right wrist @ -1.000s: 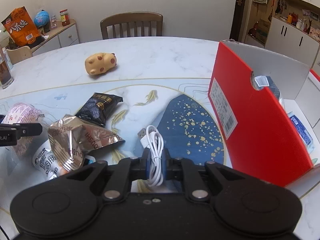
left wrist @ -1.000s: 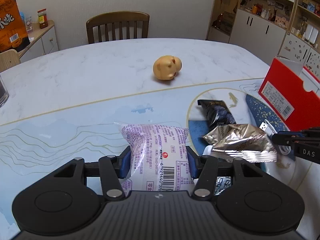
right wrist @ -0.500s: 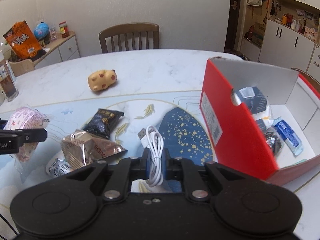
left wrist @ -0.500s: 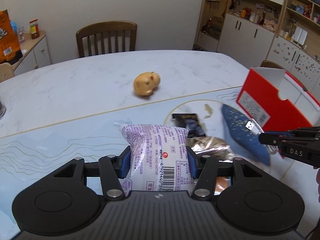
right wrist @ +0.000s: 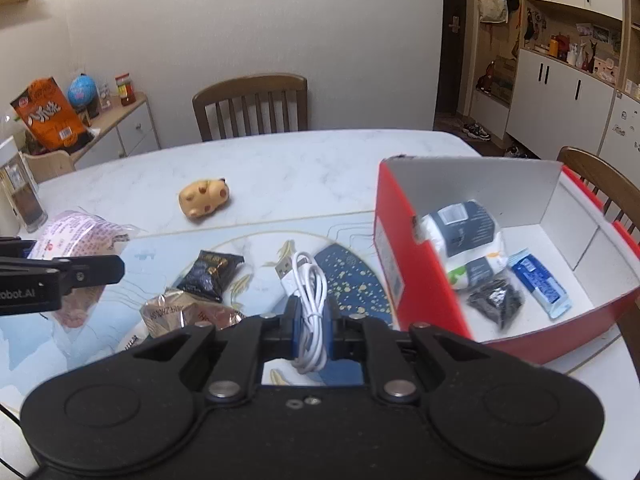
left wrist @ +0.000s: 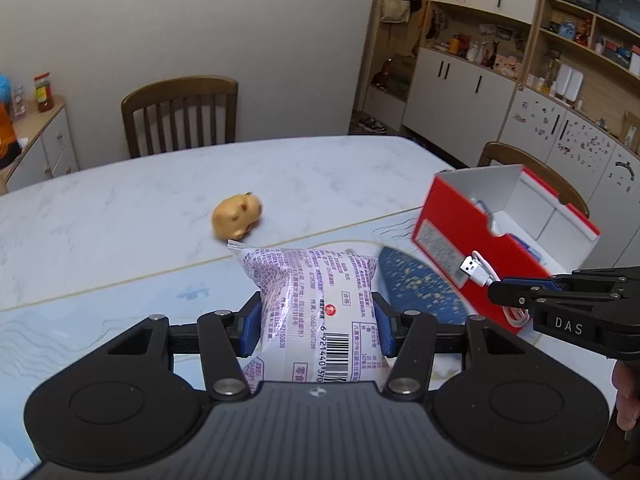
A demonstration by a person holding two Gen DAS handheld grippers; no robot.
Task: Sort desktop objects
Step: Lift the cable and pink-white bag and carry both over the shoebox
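The left tongs [left wrist: 318,326] grip a purple-printed packet [left wrist: 316,312] above the tabletop [left wrist: 120,208]. The right tongs [right wrist: 310,320] pinch a coiled white cable [right wrist: 310,292], raised just left of the red box [right wrist: 416,280]. The box already holds several packets. A yellow toy [right wrist: 204,199] lies far on the tabletop, snack bags [right wrist: 210,276] nearer.

A home dining room: marble table [right wrist: 304,160], wooden chairs [right wrist: 250,106], white cupboards [left wrist: 456,92] with knick-knacks.
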